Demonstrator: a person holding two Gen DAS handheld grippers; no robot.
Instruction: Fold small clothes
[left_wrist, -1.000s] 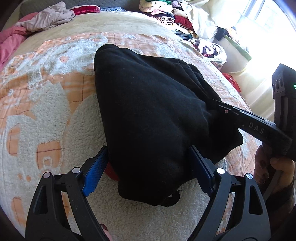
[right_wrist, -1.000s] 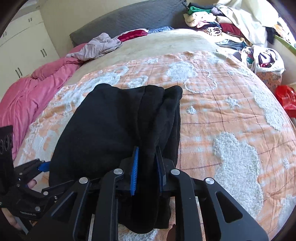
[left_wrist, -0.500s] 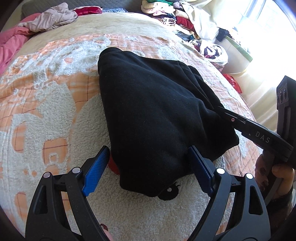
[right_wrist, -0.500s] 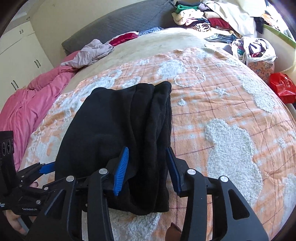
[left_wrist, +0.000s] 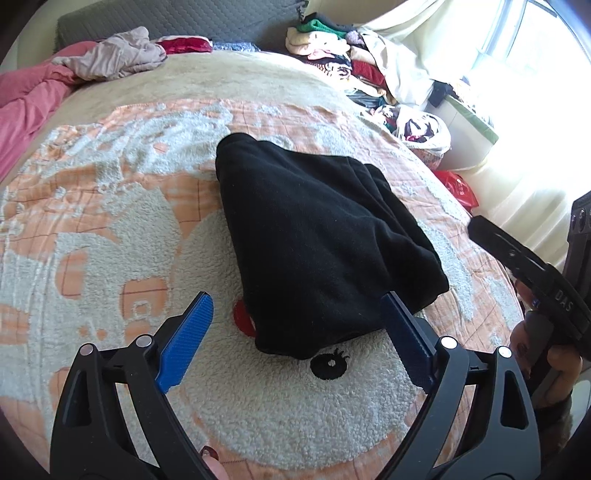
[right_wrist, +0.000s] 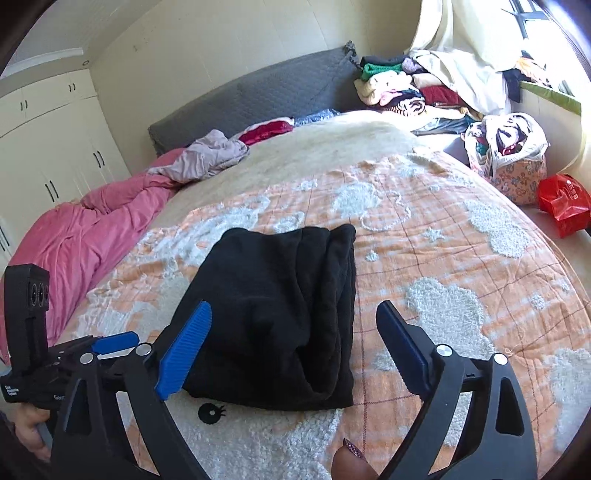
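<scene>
A folded black garment (left_wrist: 317, 240) lies near the middle of the bed, on an orange-and-white fleece blanket (left_wrist: 110, 229), as we hold both grippers just clear of its near edge. Our left gripper (left_wrist: 295, 336) has its jaws opening: the blue pads stand wide at either side of the garment's near corner, the right pad close against the cloth and the left pad apart from it, and nothing is pinched. Our right gripper (right_wrist: 295, 339) is opening too, its pads spread above the garment's near right part with no cloth caught between them. Seen from the right wrist, the garment's right edge shows several stacked folds running from near to far, and its near edge ends just beyond a small black embroidered eye (right_wrist: 210, 411) on the blanket. Open blanket stretches wide to the right of the garment and beyond its far edge. On the far left a pink duvet (right_wrist: 74, 236) is bunched along the bed's side, with a crumpled mauve garment (right_wrist: 207, 158) by the grey headboard (right_wrist: 258, 96). A heap of clothes (right_wrist: 406, 88) and a red bag (right_wrist: 561, 203) crowd the far right, past the bed's edge.
</scene>
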